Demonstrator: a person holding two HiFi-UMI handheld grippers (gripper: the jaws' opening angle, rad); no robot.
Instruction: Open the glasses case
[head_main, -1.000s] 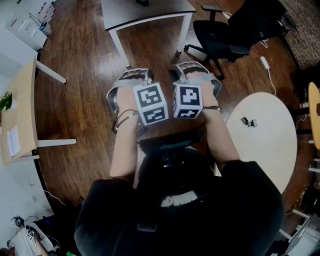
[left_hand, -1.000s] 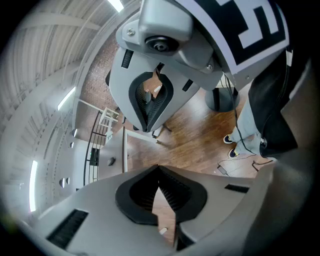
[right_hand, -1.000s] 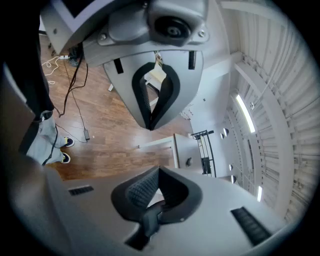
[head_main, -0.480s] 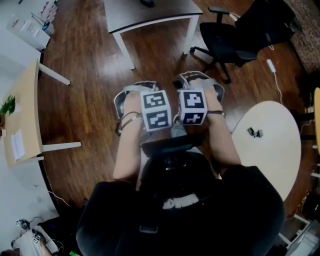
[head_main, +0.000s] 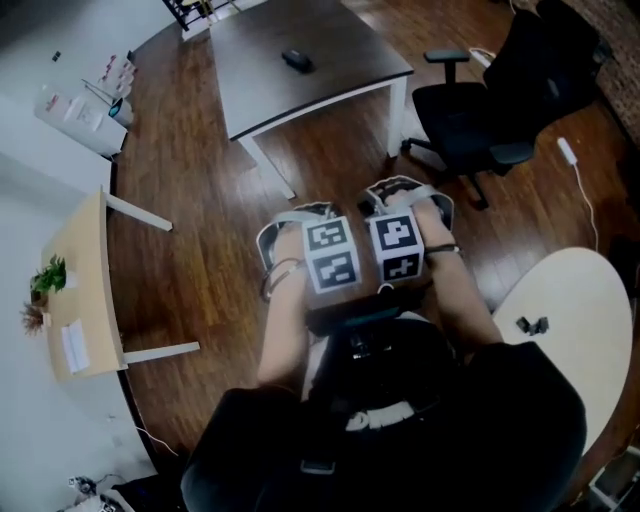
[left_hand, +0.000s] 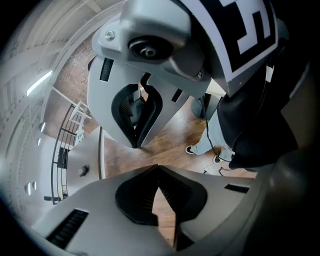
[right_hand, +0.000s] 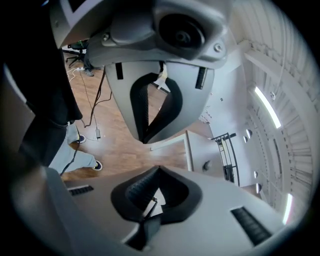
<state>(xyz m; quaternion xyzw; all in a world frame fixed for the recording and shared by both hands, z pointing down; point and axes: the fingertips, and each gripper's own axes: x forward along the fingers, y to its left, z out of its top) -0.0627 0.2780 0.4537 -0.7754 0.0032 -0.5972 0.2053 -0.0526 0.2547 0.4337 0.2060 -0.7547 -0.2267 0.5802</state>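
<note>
Head view: two grippers, left gripper (head_main: 298, 212) and right gripper (head_main: 400, 186), jaws pressed together.

No legible txt, brands or nos.; left marker cube (head_main: 333, 258) & right marker cube (head_main: 397, 246): b/w square patterns only.

Dark wood floor (head_main: 210, 260), grey table (head_main: 300, 75), black office chair (head_main: 480, 110), possibly a small plant (head_main: 48, 275).

Black top (head_main: 400, 445) — grey left gripper (left_hand: 158, 169) and right gripper (right_hand: 159, 169).
</note>
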